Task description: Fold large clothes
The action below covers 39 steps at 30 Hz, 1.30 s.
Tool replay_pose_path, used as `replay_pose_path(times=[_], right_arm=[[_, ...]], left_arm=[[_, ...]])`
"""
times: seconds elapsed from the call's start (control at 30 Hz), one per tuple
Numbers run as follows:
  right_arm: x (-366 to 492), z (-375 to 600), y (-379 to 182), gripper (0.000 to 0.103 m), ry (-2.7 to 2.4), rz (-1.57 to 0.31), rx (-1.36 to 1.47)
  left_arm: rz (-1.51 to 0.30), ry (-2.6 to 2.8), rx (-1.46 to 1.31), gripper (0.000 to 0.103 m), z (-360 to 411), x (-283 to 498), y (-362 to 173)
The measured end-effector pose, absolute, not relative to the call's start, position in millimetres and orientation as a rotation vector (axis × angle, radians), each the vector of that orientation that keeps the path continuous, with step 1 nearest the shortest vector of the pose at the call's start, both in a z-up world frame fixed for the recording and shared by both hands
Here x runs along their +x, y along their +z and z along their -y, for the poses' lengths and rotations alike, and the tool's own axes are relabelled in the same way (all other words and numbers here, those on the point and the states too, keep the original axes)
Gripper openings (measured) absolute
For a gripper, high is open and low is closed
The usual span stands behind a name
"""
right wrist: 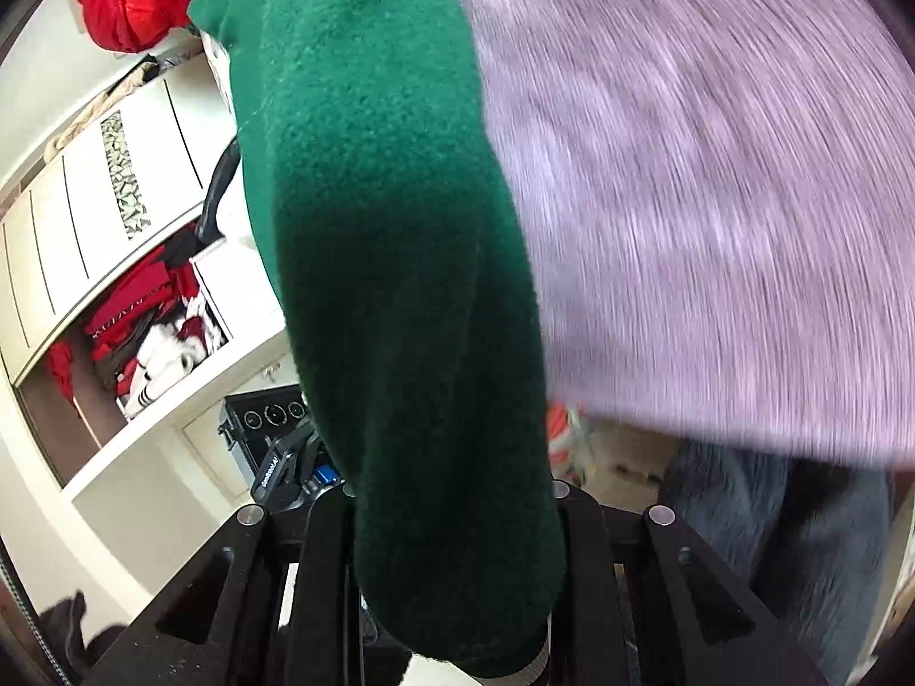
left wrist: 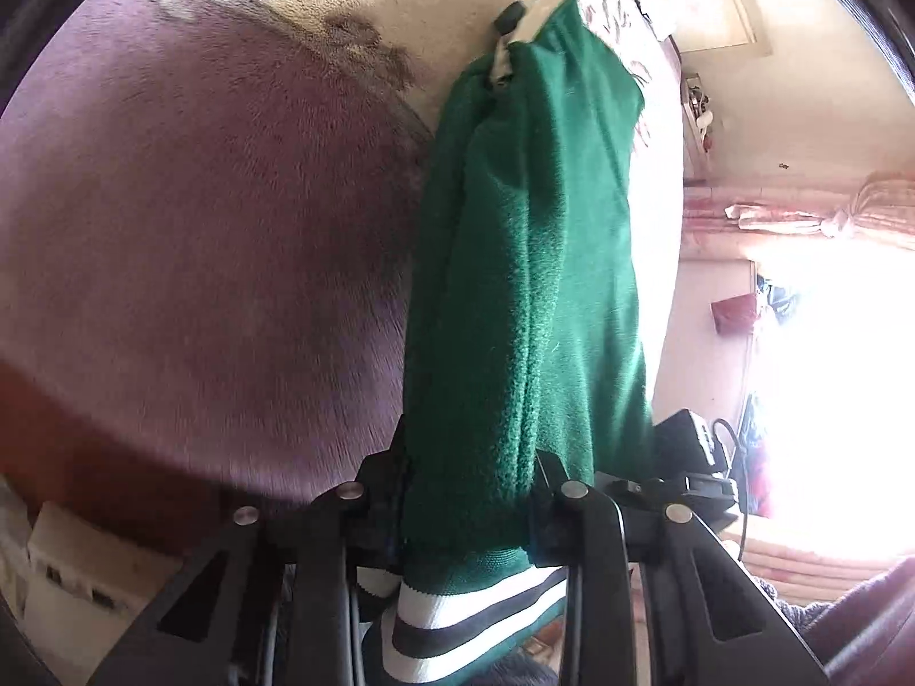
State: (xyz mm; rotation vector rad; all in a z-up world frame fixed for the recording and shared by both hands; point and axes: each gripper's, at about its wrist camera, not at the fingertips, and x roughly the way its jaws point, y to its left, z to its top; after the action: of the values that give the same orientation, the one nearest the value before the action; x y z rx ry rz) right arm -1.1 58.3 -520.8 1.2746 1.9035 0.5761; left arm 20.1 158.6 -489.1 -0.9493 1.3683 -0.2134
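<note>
The green fleece garment (left wrist: 526,286) (right wrist: 400,263) hangs stretched between both grippers, above the mauve blanket (left wrist: 200,240) (right wrist: 715,200); the left gripper (left wrist: 469,506) pinches its striped hem (left wrist: 469,623); the right gripper (right wrist: 457,520) is clamped on the other end.

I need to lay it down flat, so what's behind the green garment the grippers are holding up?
Behind the green garment lies a purple plush blanket, with cream patterned fabric beyond it. The blanket also shows in the right wrist view. Whatever sits directly behind the cloth is covered.
</note>
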Motion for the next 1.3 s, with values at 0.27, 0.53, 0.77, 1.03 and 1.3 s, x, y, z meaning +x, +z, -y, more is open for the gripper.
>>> replay_pose_path(times=[0.27,0.53,0.77,1.03,1.3], right_arm=[[62.2,-5.9,-448.4,0.024,0.679,-1.772,1.234],[277.3,5.4,-412.6,0.023,0.6,-1.524,1.223],[392.0,17.2,-488.5,0.026,0.384,-1.686,1.233],[422.0,14.3,-494.6,0.076,0.452,-1.67,1.347],[450.4,1.9,-477.9,0.089,0.483,-1.771,1.312]], left_arm=[[-1.159,-0.292,-0.884,0.026,-168.7,114.6,-401.3],[-1.08,-0.33,-0.771,0.026,-159.8,324.8,-418.1],[-1.408,-0.317,-0.74,0.028,-170.4,452.8,-532.5],[-1.262,-0.369,-0.807,0.101,-195.6,460.2,-499.1],[-1.146,-0.243,-0.622,0.101,-196.3,487.1,-478.0]])
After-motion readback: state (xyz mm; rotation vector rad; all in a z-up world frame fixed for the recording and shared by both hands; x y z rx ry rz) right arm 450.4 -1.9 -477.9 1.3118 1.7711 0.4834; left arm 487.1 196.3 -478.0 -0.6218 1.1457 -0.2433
